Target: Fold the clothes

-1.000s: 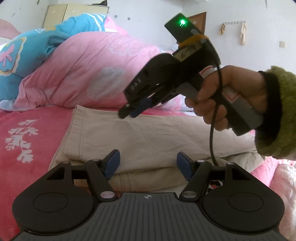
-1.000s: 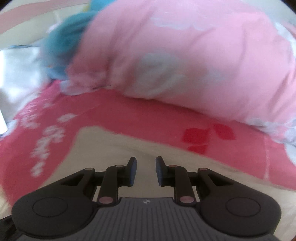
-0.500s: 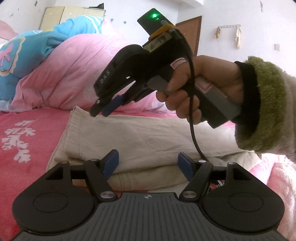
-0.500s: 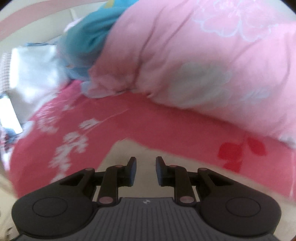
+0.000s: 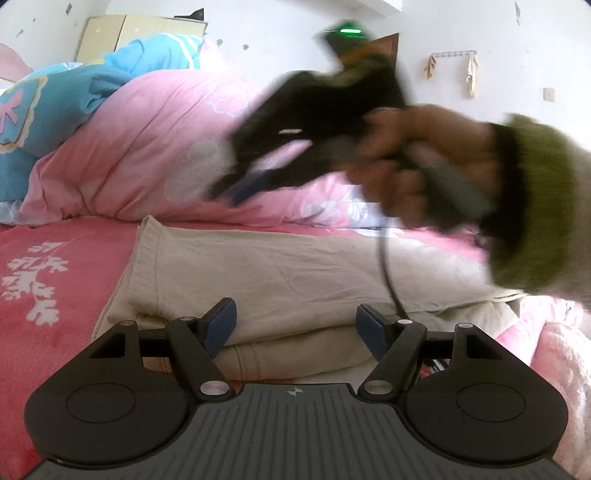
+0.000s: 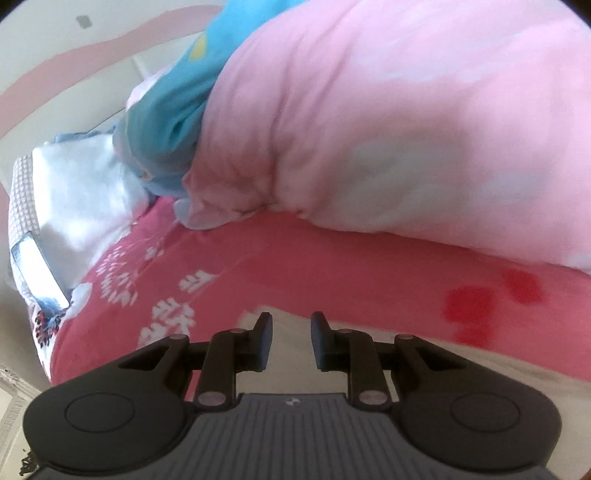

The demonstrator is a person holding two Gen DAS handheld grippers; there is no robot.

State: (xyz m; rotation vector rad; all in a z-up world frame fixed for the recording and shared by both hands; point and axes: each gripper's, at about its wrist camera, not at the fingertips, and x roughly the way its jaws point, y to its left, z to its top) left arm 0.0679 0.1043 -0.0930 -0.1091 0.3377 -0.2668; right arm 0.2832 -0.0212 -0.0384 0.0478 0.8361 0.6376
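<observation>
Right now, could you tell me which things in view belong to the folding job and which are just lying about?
For the job:
- folded beige garment
- left claw, open
- right claw, open

Just lying about:
- pink quilt
- blue quilt
- red bedsheet
- wooden cabinet

Folded trousers (image 5: 295, 273) lie on bed sheet (image 5: 55, 295); quilt (image 5: 155, 147) heaped behind them; right gripper (image 5: 240, 190) above trousers; left gripper (image 5: 295, 325) at their near edge.

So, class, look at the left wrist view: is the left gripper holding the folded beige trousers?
No: the left gripper has its fingers spread wide with nothing pinched, just short of the folded beige trousers.
</observation>
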